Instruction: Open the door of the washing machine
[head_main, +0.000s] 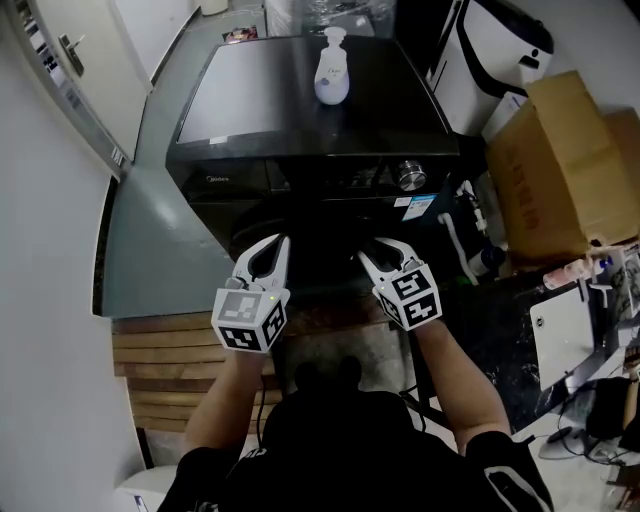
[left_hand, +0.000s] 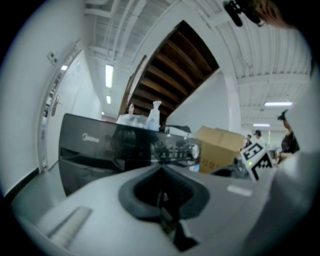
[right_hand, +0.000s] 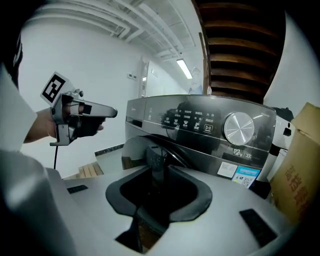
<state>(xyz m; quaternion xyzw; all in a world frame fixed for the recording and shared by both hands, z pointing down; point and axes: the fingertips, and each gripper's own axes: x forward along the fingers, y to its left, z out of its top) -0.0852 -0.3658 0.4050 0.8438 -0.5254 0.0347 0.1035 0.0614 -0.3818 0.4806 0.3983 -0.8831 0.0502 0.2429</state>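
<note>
A black washing machine (head_main: 300, 110) stands on the grey floor (head_main: 150, 250), its flat top bearing a single white pump bottle (head_main: 332, 72) upright near the back edge. Wooden slats (head_main: 160, 370) cover the floor in front of the machine, at left; a brown cardboard box (head_main: 560, 170) sits near its right side.

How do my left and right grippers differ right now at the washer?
Left gripper: jaws together; right gripper: jaws apart. Right gripper lines up on the door rim; left gripper aims higher, at the front panel. Both hold nothing and face the washing machine.
</note>
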